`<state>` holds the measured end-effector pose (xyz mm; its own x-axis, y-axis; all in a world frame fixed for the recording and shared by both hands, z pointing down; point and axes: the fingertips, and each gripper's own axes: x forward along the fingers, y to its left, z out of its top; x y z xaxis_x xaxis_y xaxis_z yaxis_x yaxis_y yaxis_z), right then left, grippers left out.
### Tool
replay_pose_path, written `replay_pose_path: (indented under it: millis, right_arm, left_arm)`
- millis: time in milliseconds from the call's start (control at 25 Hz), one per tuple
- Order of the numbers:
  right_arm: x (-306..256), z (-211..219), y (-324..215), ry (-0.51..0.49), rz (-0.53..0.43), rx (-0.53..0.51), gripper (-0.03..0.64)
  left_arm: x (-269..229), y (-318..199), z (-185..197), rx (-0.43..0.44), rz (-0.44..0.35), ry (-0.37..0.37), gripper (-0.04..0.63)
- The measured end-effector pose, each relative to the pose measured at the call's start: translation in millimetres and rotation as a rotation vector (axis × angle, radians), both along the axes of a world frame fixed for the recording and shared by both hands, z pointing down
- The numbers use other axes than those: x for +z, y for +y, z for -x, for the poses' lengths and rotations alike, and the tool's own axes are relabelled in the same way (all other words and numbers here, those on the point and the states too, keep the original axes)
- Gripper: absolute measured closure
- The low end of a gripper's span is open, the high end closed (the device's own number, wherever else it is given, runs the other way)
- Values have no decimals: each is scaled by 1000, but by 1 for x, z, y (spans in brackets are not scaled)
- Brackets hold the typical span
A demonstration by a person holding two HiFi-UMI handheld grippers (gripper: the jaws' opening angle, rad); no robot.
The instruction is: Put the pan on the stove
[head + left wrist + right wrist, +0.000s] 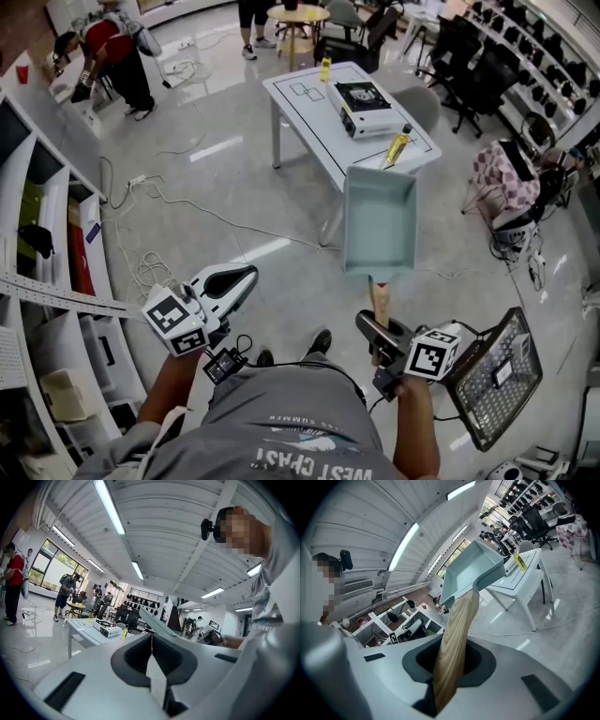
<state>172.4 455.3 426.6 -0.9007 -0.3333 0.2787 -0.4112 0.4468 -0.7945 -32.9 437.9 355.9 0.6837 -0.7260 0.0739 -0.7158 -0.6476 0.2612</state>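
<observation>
I carry a square pale teal pan point(380, 228) with a wooden handle point(379, 300) out in front of me, above the floor. My right gripper point(373, 330) is shut on that handle; in the right gripper view the handle point(452, 653) runs up between the jaws to the pan point(471, 573). The portable stove point(364, 105) sits on the white table point(314, 122) ahead, and shows small in the left gripper view as the stove point(107, 627). My left gripper point(246, 277) is held at my left, its jaws together with nothing between them.
A yellow bottle point(397, 145) stands on the table's near right corner, another bottle point(325, 67) at its far side. Cables trail over the floor point(187, 206). Shelving point(47, 244) lines the left; a wire basket point(495, 375) sits at my right. Office chairs point(469, 66) stand beyond; people stand at the back.
</observation>
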Motion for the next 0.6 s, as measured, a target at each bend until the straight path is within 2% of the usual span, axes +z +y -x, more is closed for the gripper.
replay_pose_path:
  millis: [600]
  right_arm:
    - [7, -60, -96, -6, 10, -100, 551]
  left_arm:
    - [-2, -63, -54, -130, 11, -22, 597]
